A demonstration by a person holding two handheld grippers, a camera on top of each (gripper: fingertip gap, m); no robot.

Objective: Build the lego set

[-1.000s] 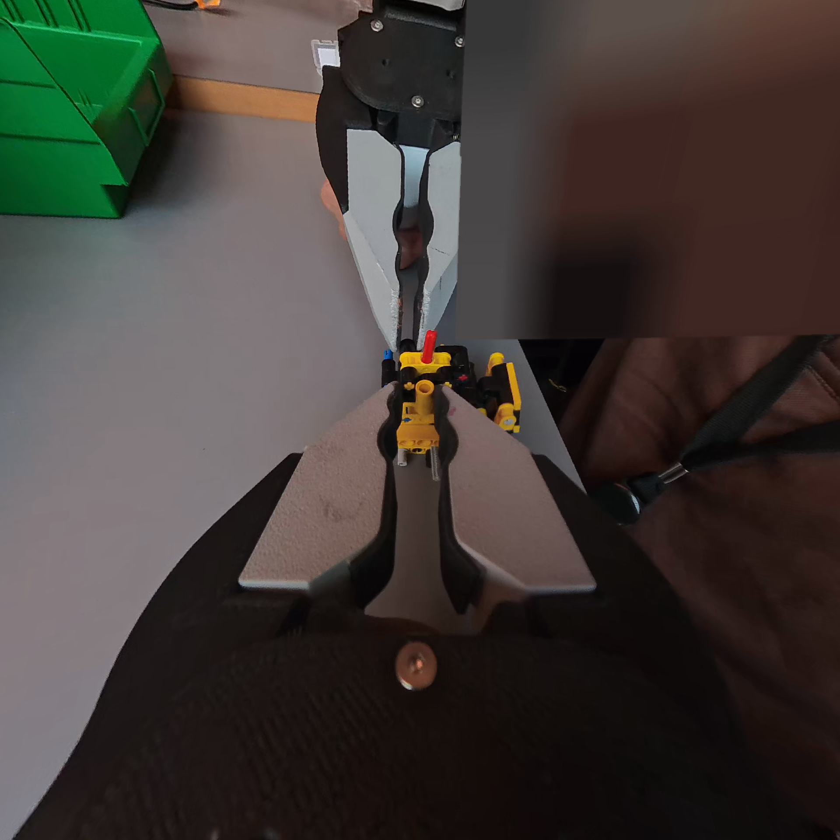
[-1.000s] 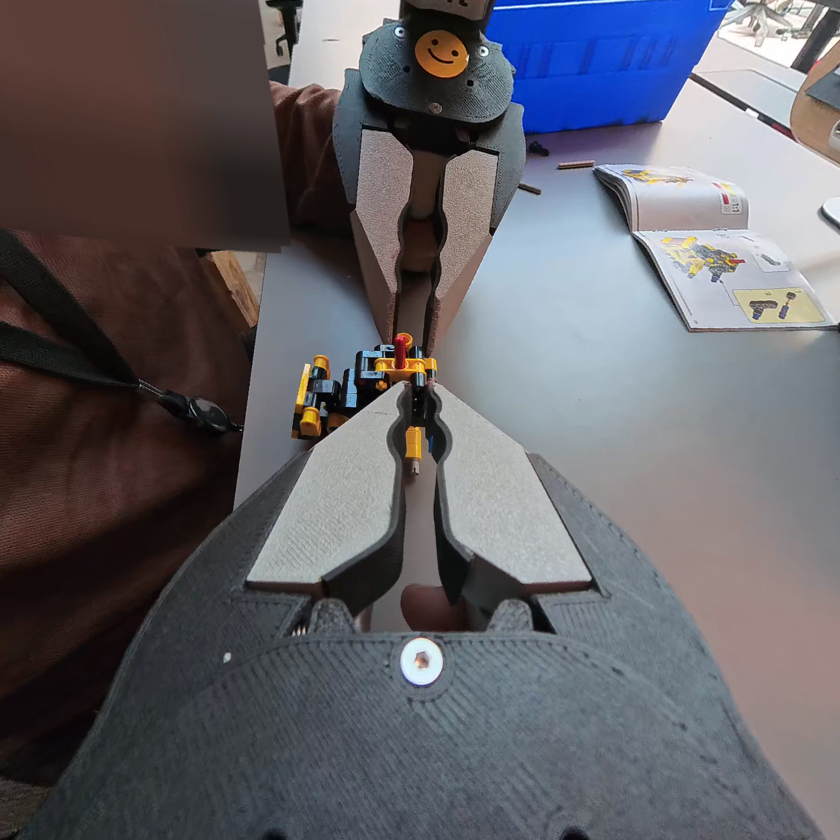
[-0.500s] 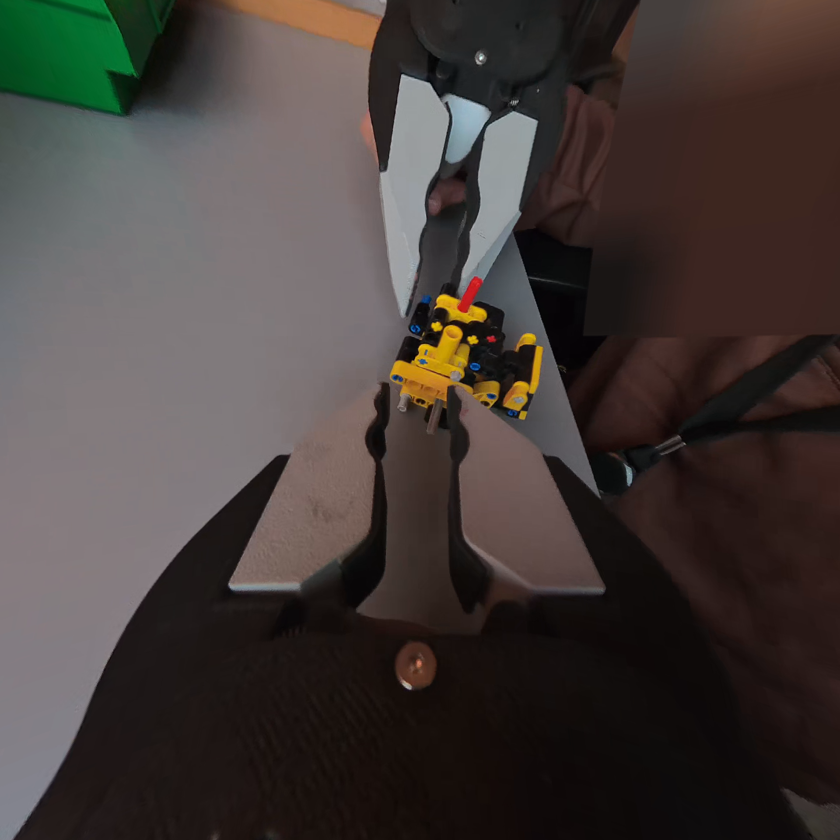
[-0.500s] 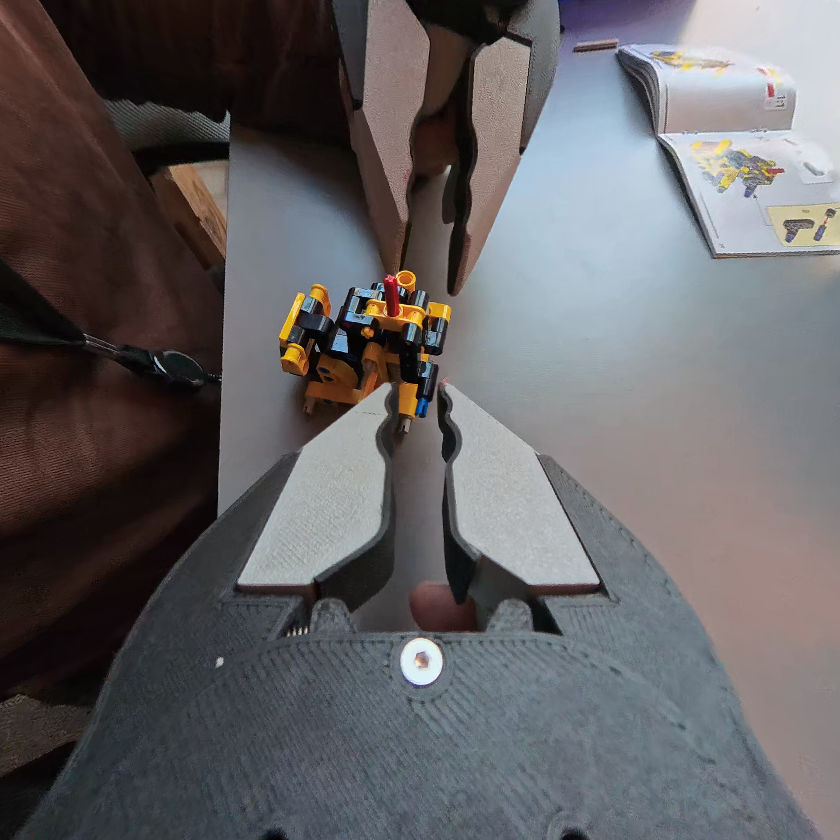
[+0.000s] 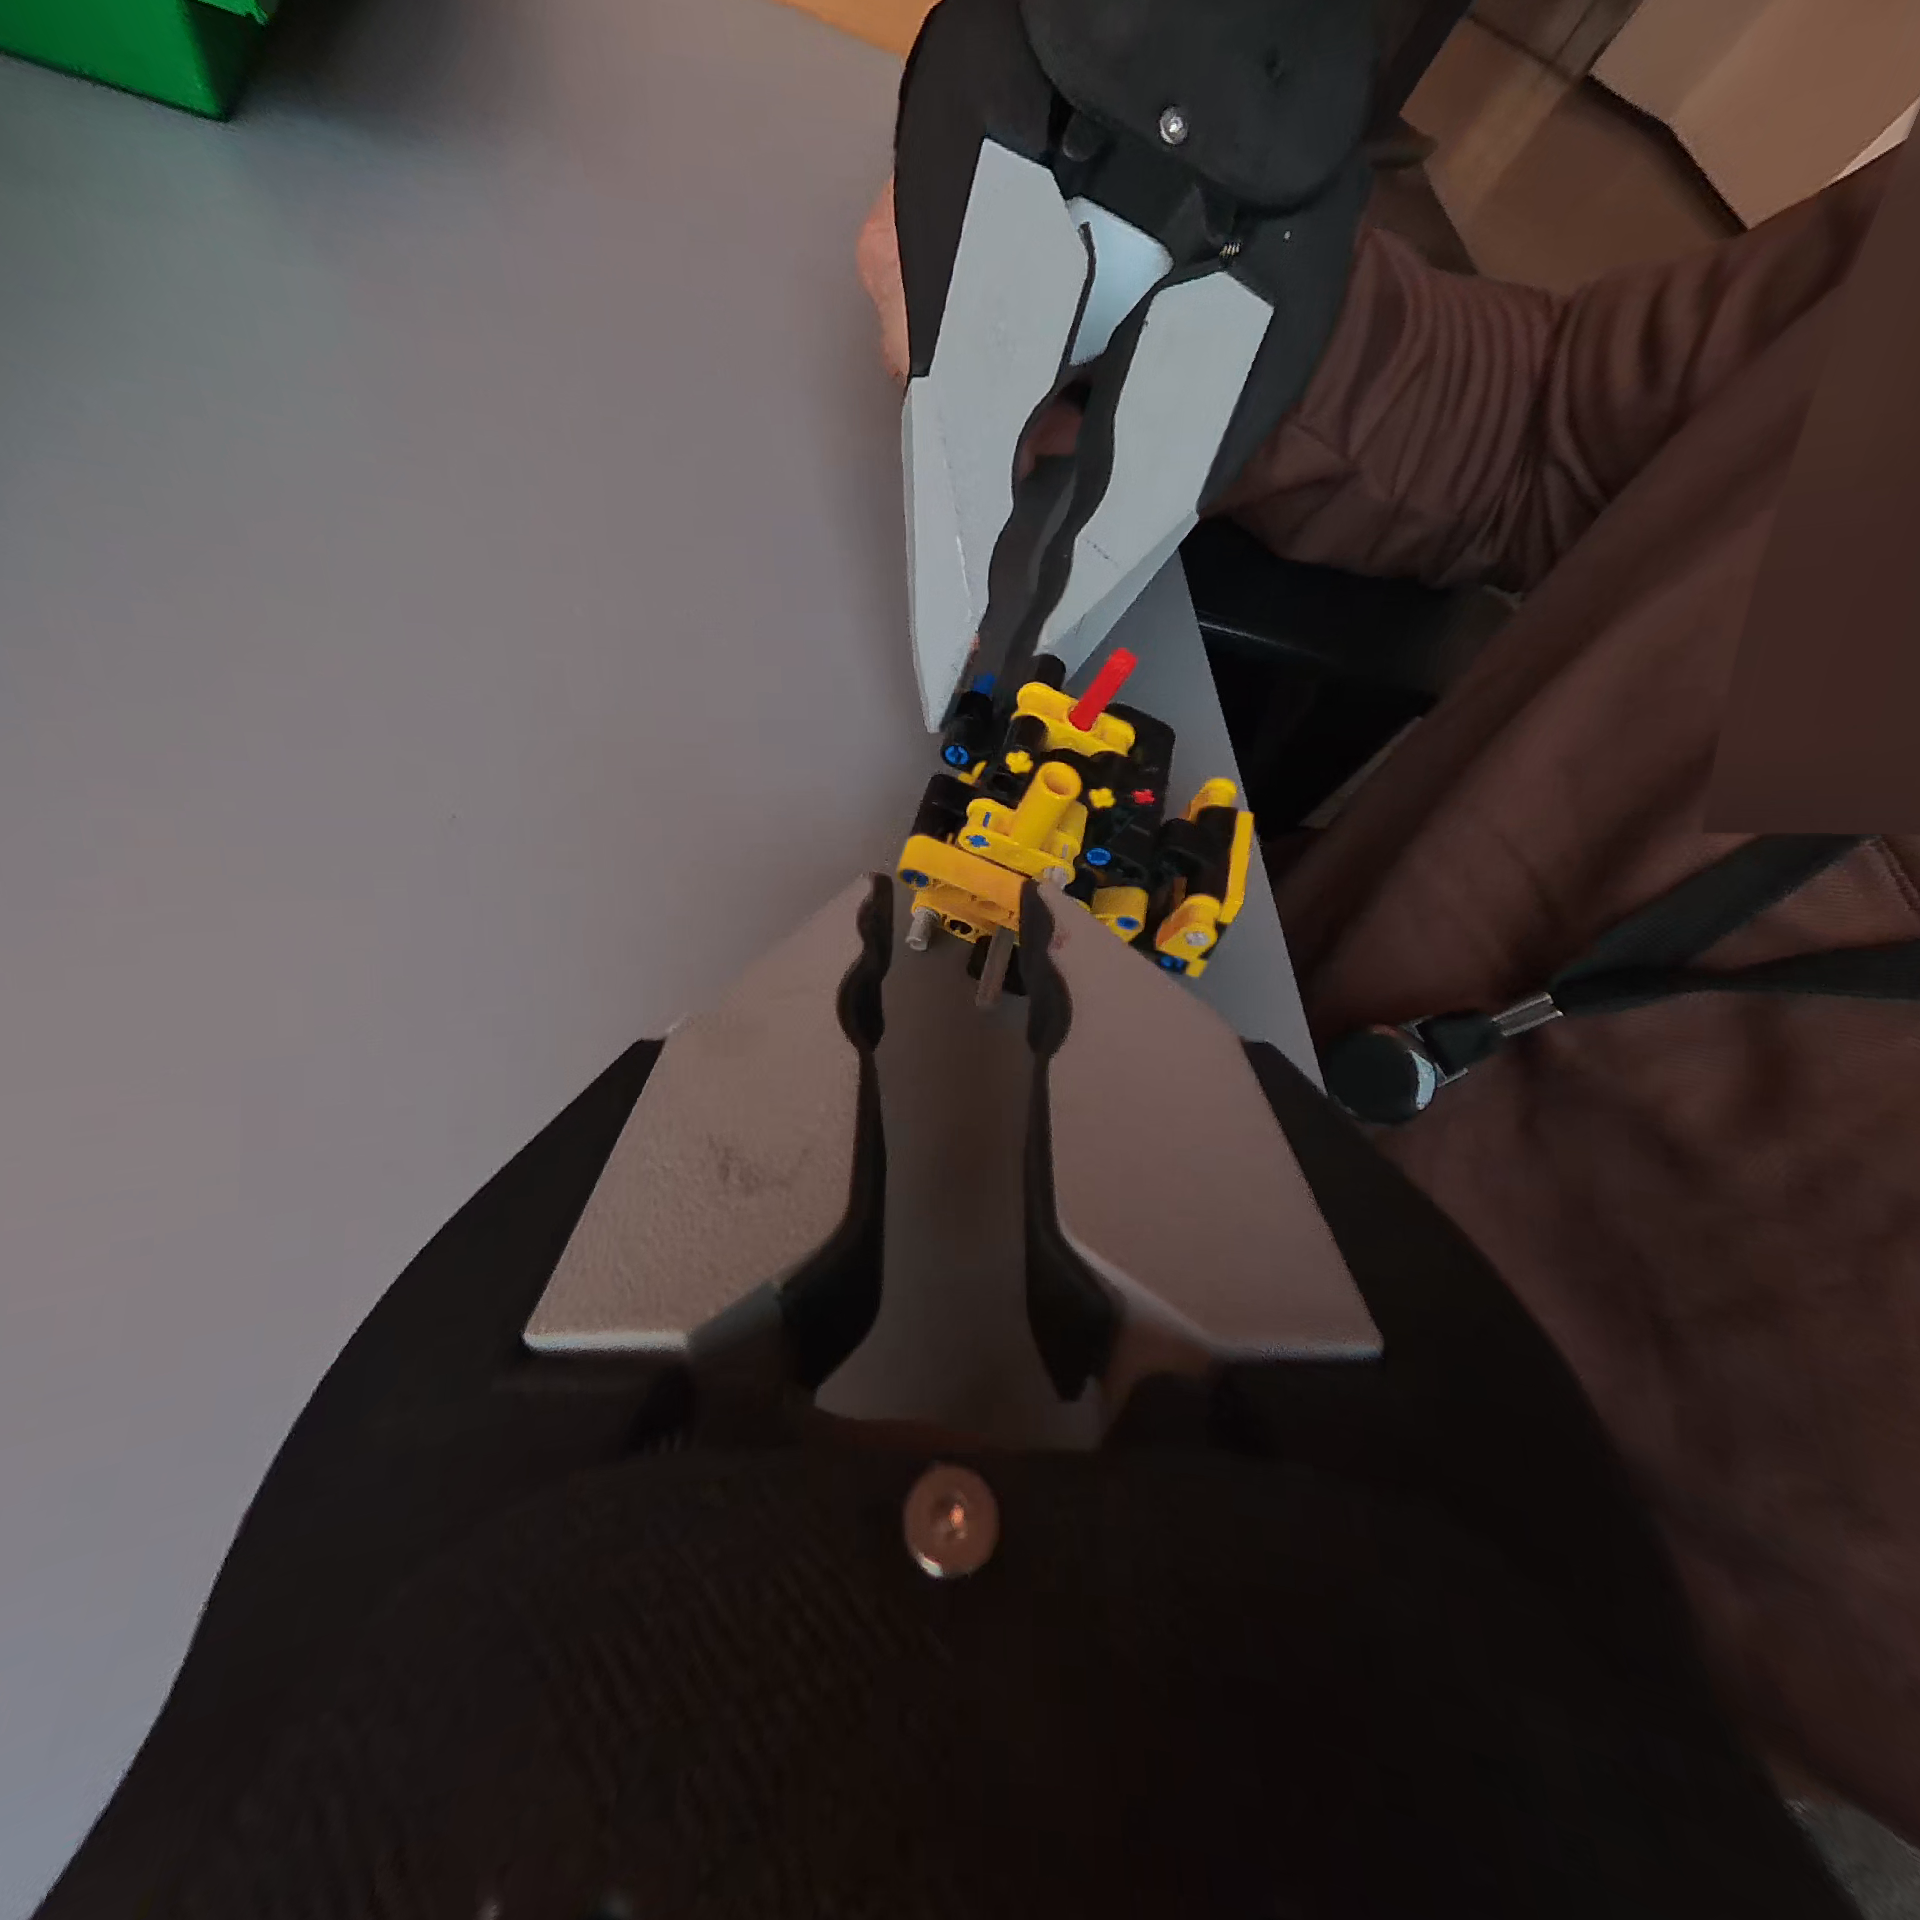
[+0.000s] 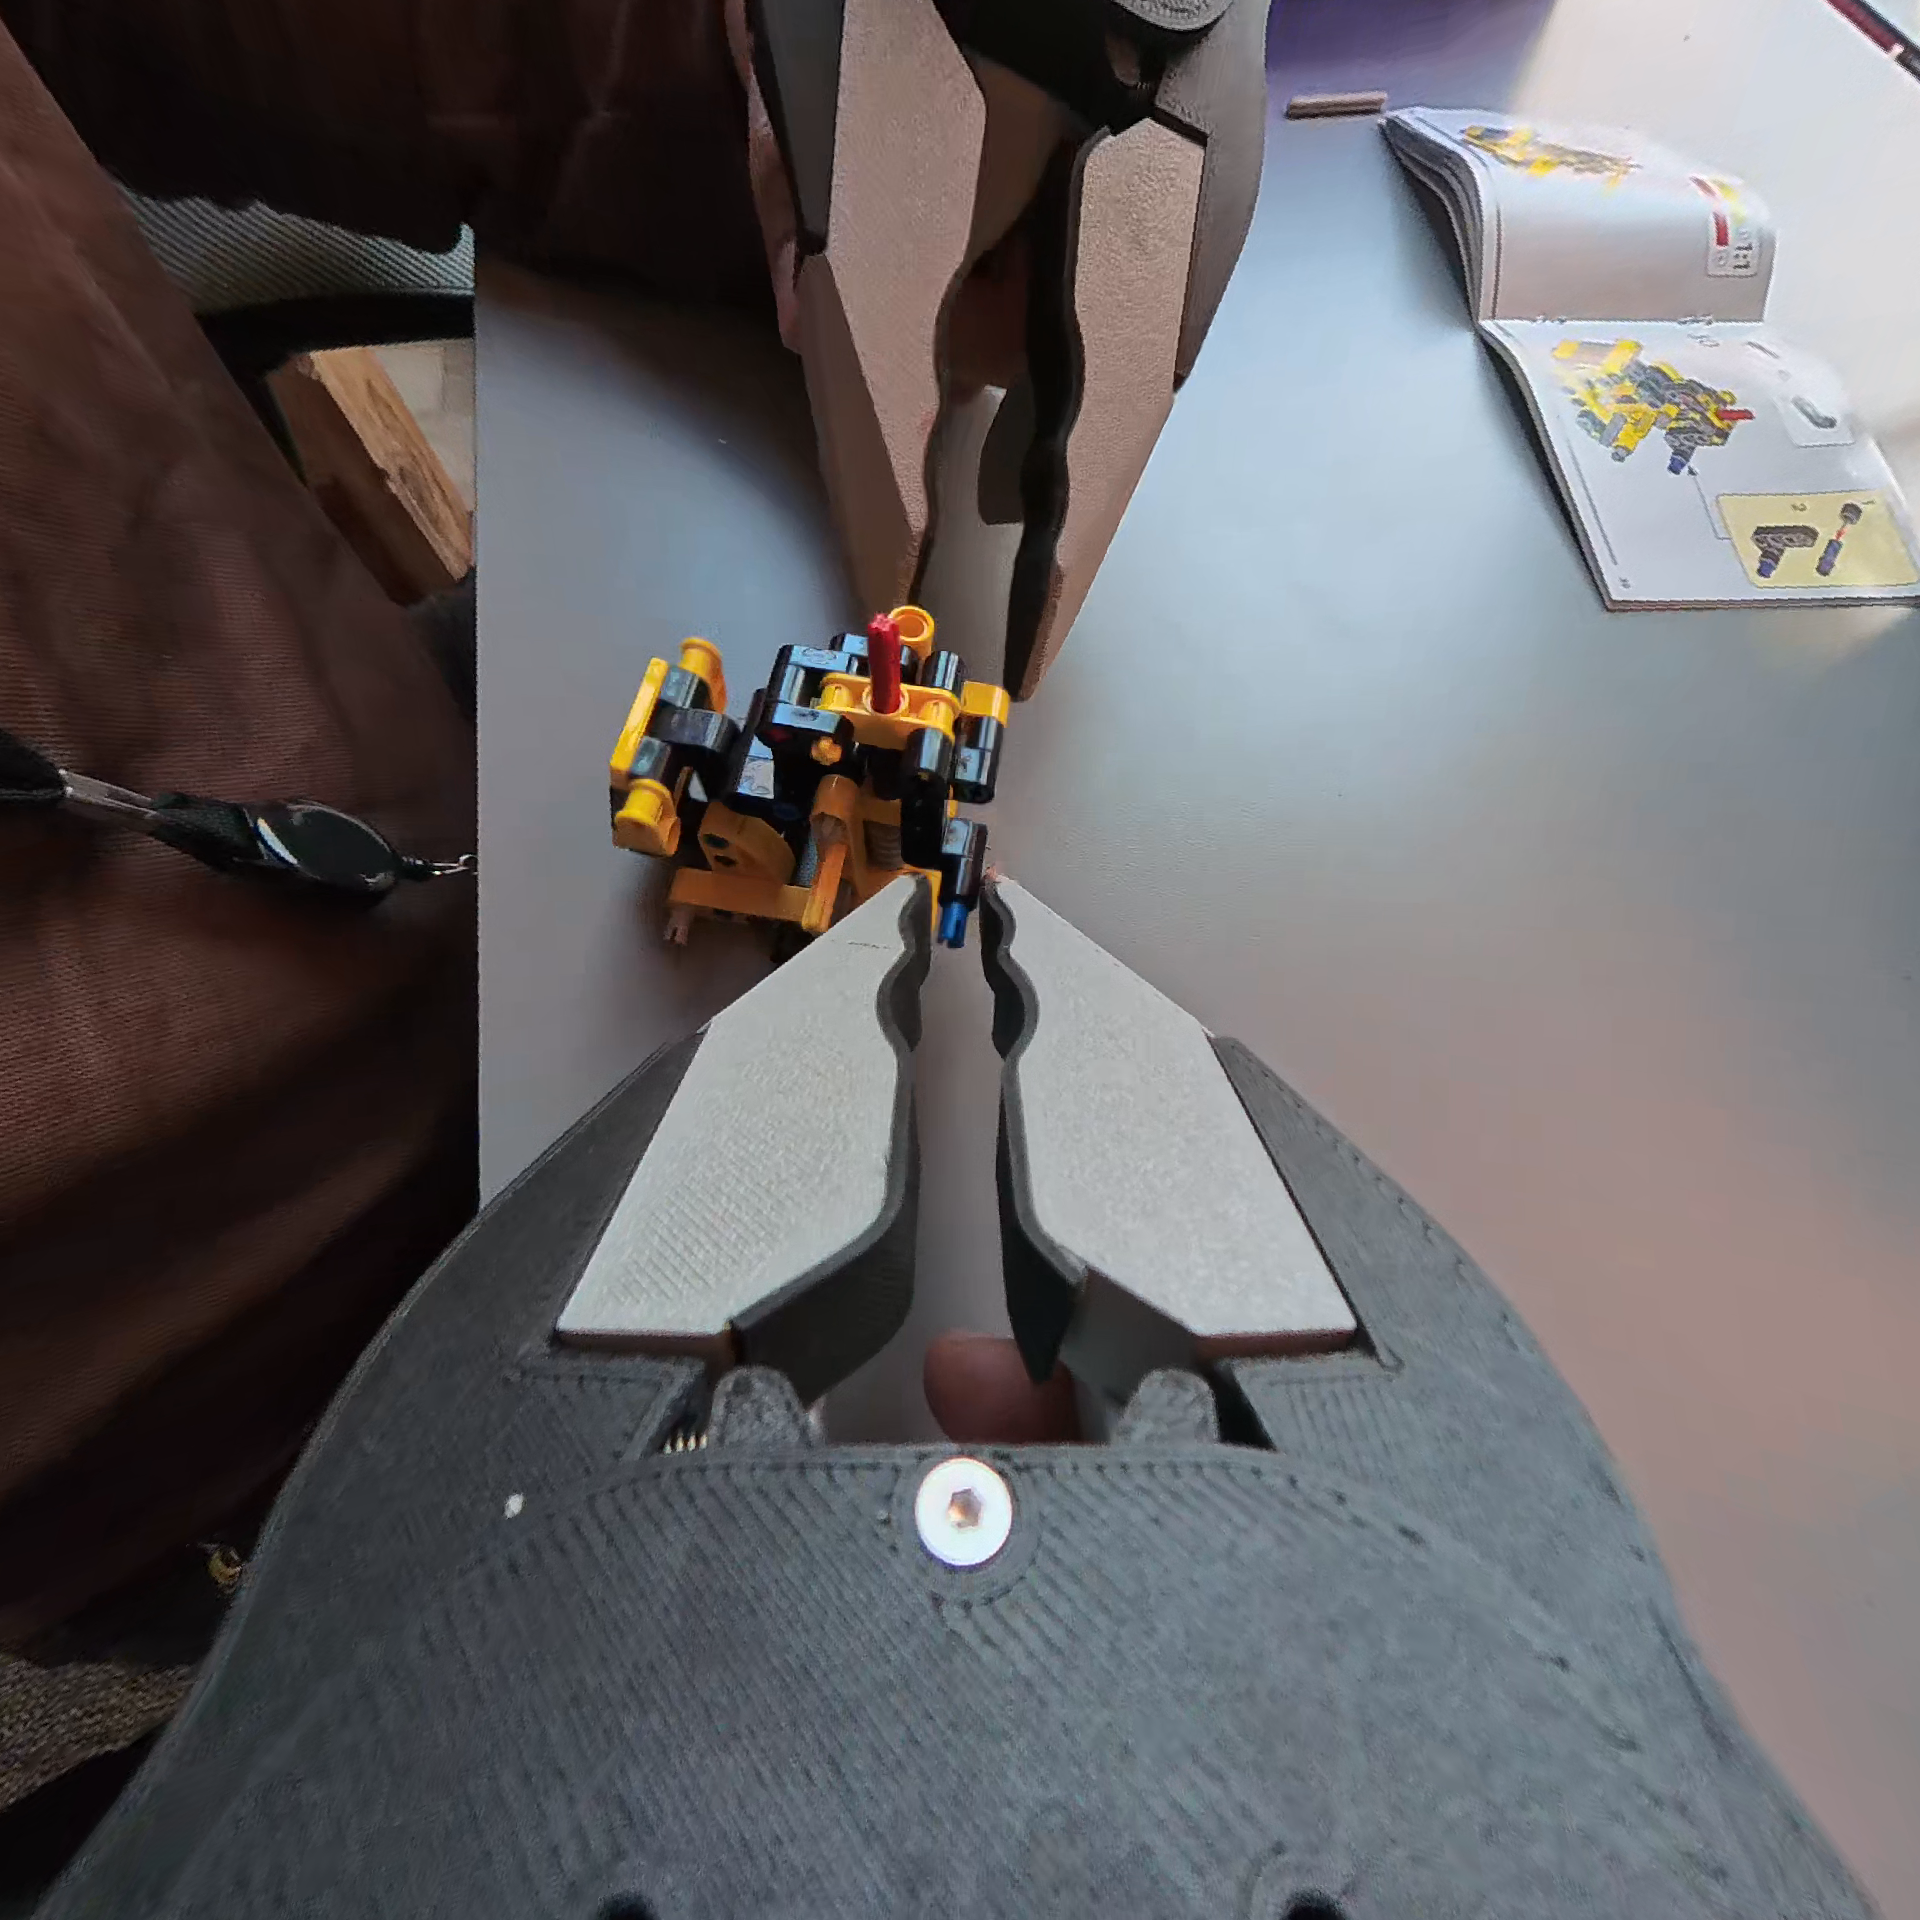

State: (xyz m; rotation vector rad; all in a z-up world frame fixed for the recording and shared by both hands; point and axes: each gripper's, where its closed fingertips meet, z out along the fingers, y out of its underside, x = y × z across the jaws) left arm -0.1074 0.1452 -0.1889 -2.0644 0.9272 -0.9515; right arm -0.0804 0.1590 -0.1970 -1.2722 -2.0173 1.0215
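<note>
A small yellow and black lego model (image 5: 1049, 831) with a red axle (image 5: 1101, 691) sticking up rests on the grey table near its edge; the right wrist view shows it too (image 6: 821, 769). My left gripper (image 5: 956, 888) is open, its tips on either side of the model's yellow end and grey axles. My right gripper (image 6: 951, 883) faces it from the opposite side. Its jaws stand a narrow gap apart, and the model's blue pin (image 6: 951, 923) lies between the tips. Each gripper shows in the other's view: the right (image 5: 1008, 681), the left (image 6: 961, 649).
An open instruction booklet (image 6: 1662, 416) lies on the table (image 6: 1455, 935) to the right. A green bin (image 5: 114, 52) stands at the far left corner. A person in brown clothing with a lanyard reel (image 6: 312, 836) sits at the table edge beside the model. Spacing between my two grippers at the tips: around 4 cm.
A second ago both grippers were shut on the model. Both let go and drew back and up. Since half a second ago the right jaws have narrowed around the blue pin end.
</note>
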